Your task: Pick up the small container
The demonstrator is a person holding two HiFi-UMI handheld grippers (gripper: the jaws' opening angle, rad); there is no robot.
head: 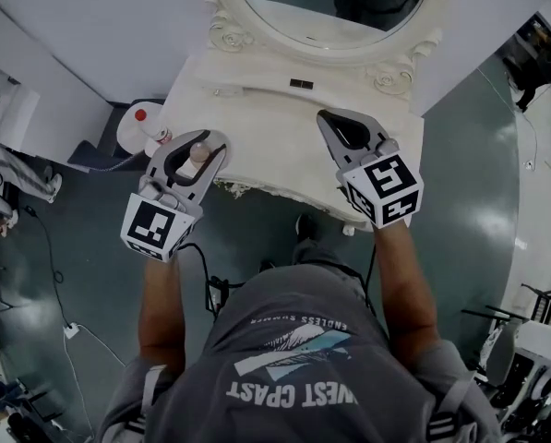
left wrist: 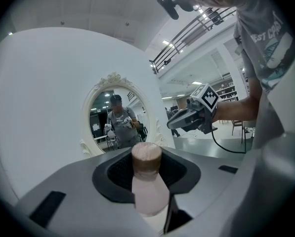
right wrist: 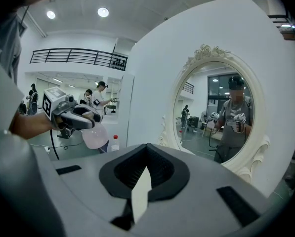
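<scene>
left gripper (head: 208, 148) at the vanity table's (head: 275, 141) left edge, jaws partly apart, clamped on small pink container (left wrist: 148, 184) below its cap, right gripper (head: 329, 118) closed, empty

An ornate cream dressing table (head: 266, 127) with an oval mirror (head: 303, 12) stood against a white wall (head: 90, 26). The grey-green floor (head: 478, 201) shone; round ceiling lights (right wrist: 103, 12) glowed above a railed balcony (right wrist: 73, 58).

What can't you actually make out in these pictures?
- Head view: most of the small container, covered by the left gripper; only its cap shows.
- Head view: the upper part of the mirror, cut off by the top edge.
- Right gripper view: the label on the red-capped bottle, too small.
</scene>
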